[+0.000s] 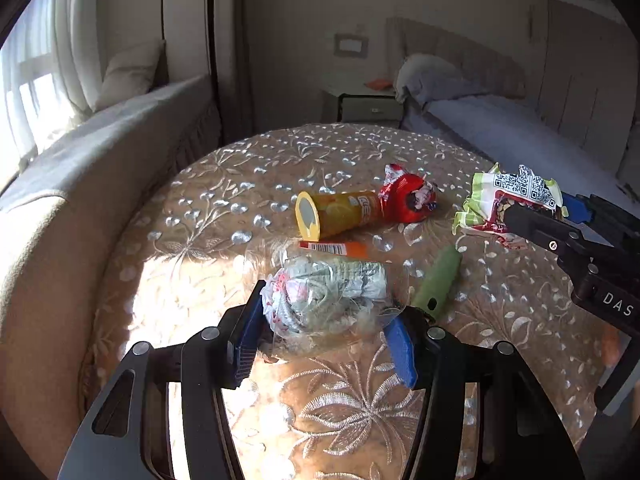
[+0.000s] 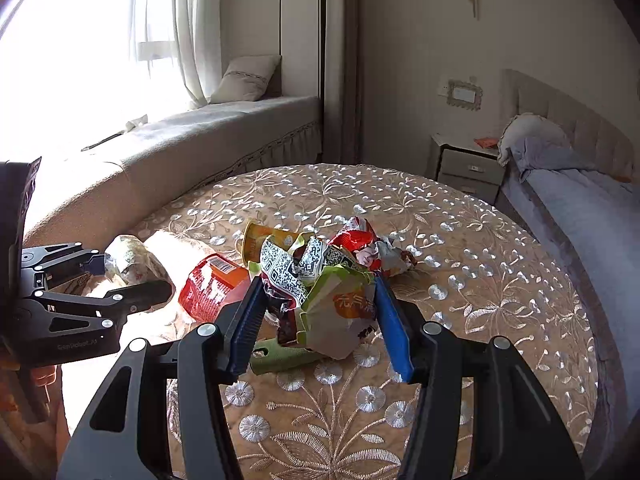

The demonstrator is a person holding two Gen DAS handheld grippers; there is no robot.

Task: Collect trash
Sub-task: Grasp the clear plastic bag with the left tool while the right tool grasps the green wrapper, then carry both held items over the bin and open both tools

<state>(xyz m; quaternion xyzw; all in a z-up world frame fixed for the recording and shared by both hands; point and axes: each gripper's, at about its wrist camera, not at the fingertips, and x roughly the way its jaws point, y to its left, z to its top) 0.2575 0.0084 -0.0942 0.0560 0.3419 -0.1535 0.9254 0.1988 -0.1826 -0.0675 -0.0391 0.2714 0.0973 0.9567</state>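
Blue pads [image 1: 244, 344] of the left gripper [image 1: 324, 336] clamp a clear bag [image 1: 328, 300] of paper just over the table [image 1: 240, 184]; the right gripper [image 2: 320, 316] pinches a crumpled wrapper [image 2: 320, 280]. Both grips look shallow, though glare blurs them, so either could slip out among the can [image 1: 336, 216] and green tube [image 1: 436, 284].

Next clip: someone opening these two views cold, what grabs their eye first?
Both tools already hold trash: the left tool is closed on a clear plastic bag of crumpled paper, and the right tool clamps a crumpled green wrapper with QR codes. Behind them on the embroidered table, a yellow chip tube lies on its side against a red wrapper, with a green tube nearer.
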